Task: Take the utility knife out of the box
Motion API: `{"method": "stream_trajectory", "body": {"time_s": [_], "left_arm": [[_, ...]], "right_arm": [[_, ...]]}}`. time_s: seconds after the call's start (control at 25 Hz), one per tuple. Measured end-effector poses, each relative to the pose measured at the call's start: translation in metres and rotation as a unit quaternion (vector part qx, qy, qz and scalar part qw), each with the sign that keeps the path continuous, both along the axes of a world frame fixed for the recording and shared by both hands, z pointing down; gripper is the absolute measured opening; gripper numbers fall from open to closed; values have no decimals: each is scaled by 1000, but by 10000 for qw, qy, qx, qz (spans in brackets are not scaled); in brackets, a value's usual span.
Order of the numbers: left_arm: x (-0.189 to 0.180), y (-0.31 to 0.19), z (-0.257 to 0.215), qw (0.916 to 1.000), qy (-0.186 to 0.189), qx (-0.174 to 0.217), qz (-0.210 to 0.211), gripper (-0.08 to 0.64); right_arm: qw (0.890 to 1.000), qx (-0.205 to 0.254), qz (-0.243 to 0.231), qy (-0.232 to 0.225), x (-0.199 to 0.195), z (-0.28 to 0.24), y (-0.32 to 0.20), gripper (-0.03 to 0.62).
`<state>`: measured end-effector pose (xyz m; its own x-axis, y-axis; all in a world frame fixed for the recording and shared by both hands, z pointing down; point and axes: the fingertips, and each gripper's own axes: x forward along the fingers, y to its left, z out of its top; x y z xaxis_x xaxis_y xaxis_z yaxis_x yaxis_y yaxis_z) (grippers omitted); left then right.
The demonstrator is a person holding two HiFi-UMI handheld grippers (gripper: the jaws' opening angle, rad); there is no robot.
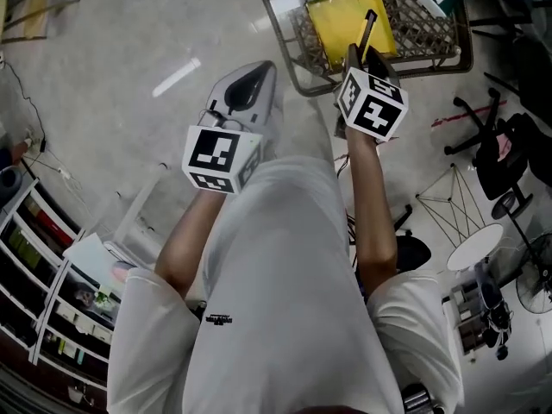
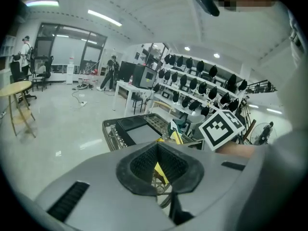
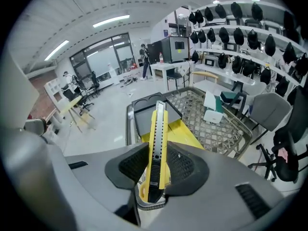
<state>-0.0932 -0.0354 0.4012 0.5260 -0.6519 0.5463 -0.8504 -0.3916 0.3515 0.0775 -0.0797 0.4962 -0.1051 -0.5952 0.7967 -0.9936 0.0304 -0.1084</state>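
My right gripper (image 1: 364,57) (image 3: 157,163) is shut on a yellow and black utility knife (image 1: 368,26) (image 3: 158,138), pads pressed on both its sides. The knife stands up between the jaws, its tip pointing away over the yellow box (image 1: 347,20) (image 3: 185,131). That box lies in a wire basket cart (image 1: 298,78) (image 3: 222,129) below the gripper. My left gripper (image 1: 261,74) (image 2: 156,166) hangs to the left of the cart, shut with nothing in it; a sliver of the yellow box shows through the slit behind its tips.
A black tray (image 3: 147,110) and small white and teal boxes (image 3: 212,110) also lie in the cart. An office chair (image 1: 502,155), a round white table (image 1: 475,247) and a fan (image 1: 536,283) stand at the right. Shelves (image 1: 36,261) line the left.
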Motion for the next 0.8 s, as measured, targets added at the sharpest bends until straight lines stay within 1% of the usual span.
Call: {"method": "stream_trajectory", "body": {"time_s": [0.12, 0.4, 0.6, 0.8], "left_arm": [[-4, 1, -21, 9997, 104, 207, -62, 2], [-13, 1, -67, 9982, 256, 537, -114, 2], [-18, 6, -96, 9963, 392, 759, -96, 2], [-20, 11, -120, 9941, 470, 972, -43, 2]], "right_arm": [[9997, 243, -12, -33, 1, -30, 8, 106], [9963, 860, -28, -63, 4, -105, 26, 106], [9887, 1489, -122, -134, 2, -154, 41, 106], [9798, 1994, -99, -89, 13, -192, 57, 106]]}}
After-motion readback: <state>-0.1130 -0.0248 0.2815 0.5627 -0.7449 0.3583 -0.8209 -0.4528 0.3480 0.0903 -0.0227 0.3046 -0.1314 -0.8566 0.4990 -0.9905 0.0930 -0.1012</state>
